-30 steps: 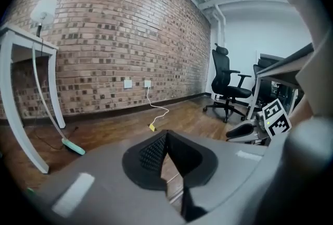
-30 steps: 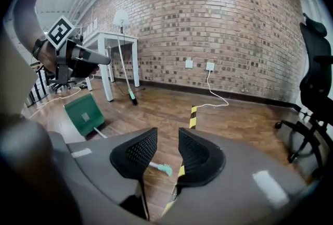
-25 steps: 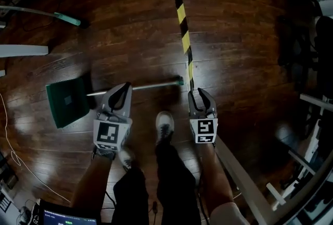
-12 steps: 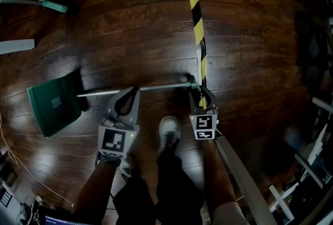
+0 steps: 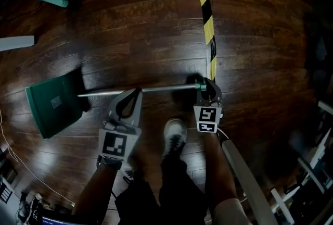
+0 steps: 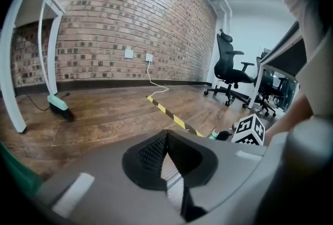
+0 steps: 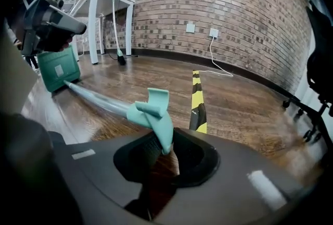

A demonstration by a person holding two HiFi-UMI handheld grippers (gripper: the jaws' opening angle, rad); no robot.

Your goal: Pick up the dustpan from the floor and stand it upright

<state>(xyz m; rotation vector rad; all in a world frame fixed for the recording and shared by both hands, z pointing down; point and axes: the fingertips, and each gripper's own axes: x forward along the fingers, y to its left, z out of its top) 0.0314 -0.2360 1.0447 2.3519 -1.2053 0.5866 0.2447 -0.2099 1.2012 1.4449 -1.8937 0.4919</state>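
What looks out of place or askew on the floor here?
The green dustpan lies flat on the wooden floor, its handle level, instead of standing upright. The right gripper has just been closing its fingers on the handle's teal end. Nothing looks spilled or broken.

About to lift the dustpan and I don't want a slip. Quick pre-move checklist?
1. Right gripper on the teal handle tip: ok. Its jaws have just been closing and the tip sits between them.
2. Grip firm enough to lift: cannot tell.
3. Left gripper holding the shaft: not ok. Jaws together, empty, by the shaft.
4. Dustpan upright: not ok. It lies flat on the floor.
5. Shoe off the shaft: ok, apart.
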